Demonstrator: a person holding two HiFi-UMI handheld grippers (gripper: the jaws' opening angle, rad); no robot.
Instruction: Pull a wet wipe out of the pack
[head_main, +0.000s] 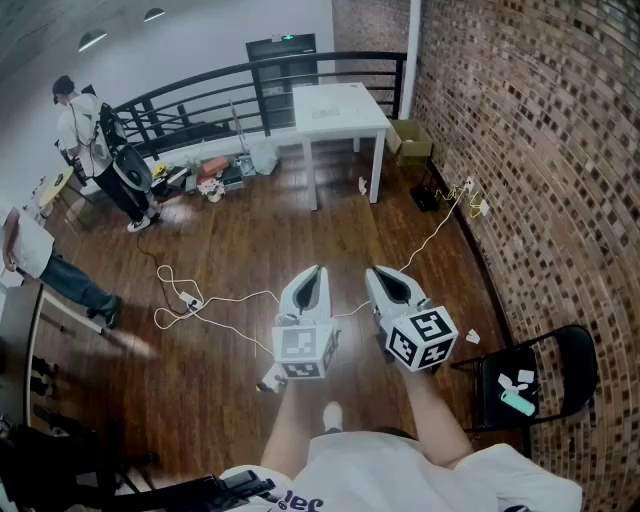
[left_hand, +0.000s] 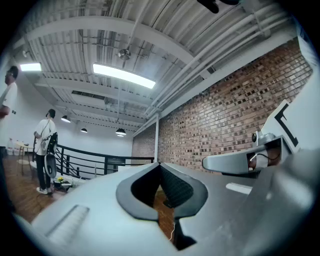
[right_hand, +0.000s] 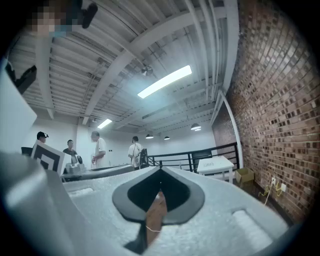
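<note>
Loft room, wooden floor (head_main: 250, 230), brick wall (head_main: 530, 130) along one side, black railing (head_main: 200, 85) at the far end.

Holder stands mid-floor with both arms out and both tools held level, side by side, close but not touching.

Left tongs (head_main: 318, 270): tips pressed together, nothing between them. Only the hollow behind the tips stays open, with floor showing through it.

Right tongs (head_main: 376, 270): same state, tips met, nothing pinched.

Each tool carries its marker cube nearest the holder: left cube (head_main: 305, 345), right cube (head_main: 425, 338).

Neither tool is near any object; they point out over bare floor toward the white table (head_main: 340, 105) by the railing.

Black folding chair (head_main: 570, 370) stands to the holder's right, against the brick wall and well apart from both tools.

On its seat is a small mint-green packet (head_main: 518, 403), lying at the seat edge nearest the holder. It may be the wipe pack, but it is too small to be sure.

Two white scraps (head_main: 523, 377) lie just beyond it, toward the seat's far edge.

Loose white cable (head_main: 215, 300) loops across the floor ahead of the left tool. A second run trails along the foot of the brick wall.

Cardboard box (head_main: 410, 140) sits on the floor between the white table and the wall.

Clutter of bags and small gear (head_main: 215, 175) lies under the railing.

One person in white (head_main: 85, 130) stands far left by the railing. Another (head_main: 40, 260) is partly cut off at the left edge of the room.
</note>
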